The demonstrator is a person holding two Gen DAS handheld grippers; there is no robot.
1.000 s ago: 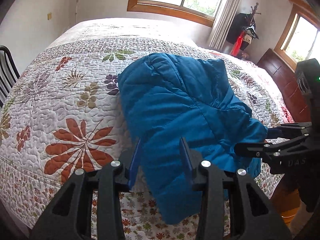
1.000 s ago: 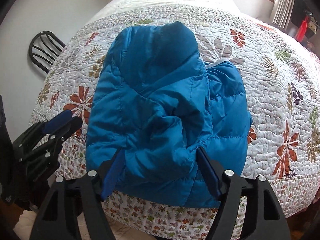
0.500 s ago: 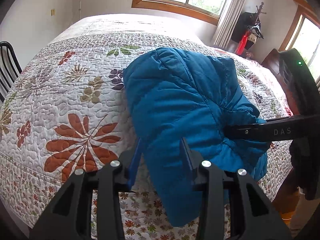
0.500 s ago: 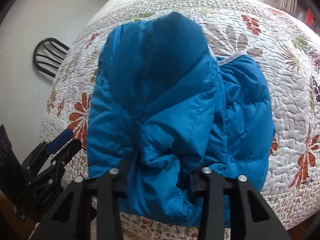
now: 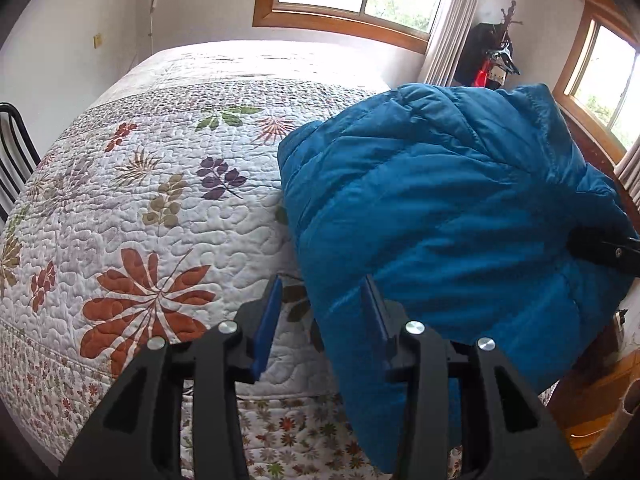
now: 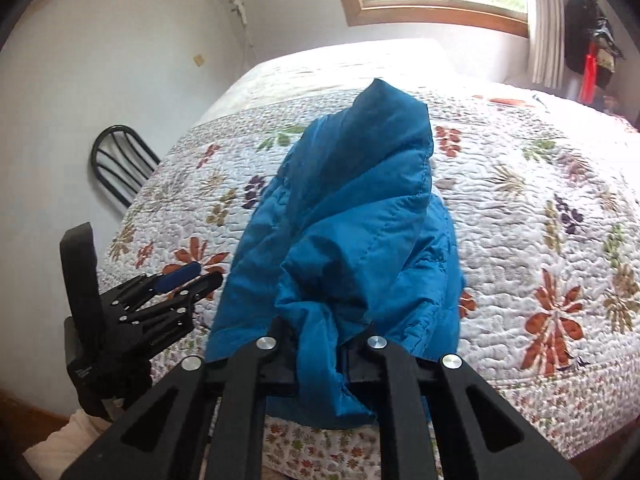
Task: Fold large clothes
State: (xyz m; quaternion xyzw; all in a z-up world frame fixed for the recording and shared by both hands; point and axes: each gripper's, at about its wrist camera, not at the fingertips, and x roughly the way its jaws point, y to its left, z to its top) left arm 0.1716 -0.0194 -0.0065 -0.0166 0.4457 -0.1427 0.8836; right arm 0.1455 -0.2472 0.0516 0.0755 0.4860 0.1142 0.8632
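The blue puffer jacket (image 6: 352, 240) lies at the near edge of the bed (image 5: 160, 208), partly folded, its lower hem hanging over the side of the floral quilt (image 6: 540, 240).

The right gripper (image 6: 320, 344) has just been closing, with jacket fabric between its jaws. It now pinches a thick bunch of the near hem, and the cloth rises from the quilt in a peak toward the hood end.

The left gripper (image 5: 320, 316) is partly spread. Its jaws straddle the jacket's left edge without pressing: the right finger lies against the fabric, while the left finger stands over bare quilt. Nothing is held there.

Handling, as a judgement: the jacket looks light for its bulk, soft and springy. The padding should compress under the pads, then puff back, so folds may not stay flat. The shell looks smooth and somewhat slick, so a shallow pinch could slide off. A deep bite through several layers at a hem or seam is likely to hold better than a grab on a padded panel.

A sensible hold for the left gripper is the left hem corner (image 5: 360, 420), level with the right gripper's bite, so the lifted edge travels evenly.

A black chair (image 6: 120, 164) stands by the wall, well apart from the jacket.
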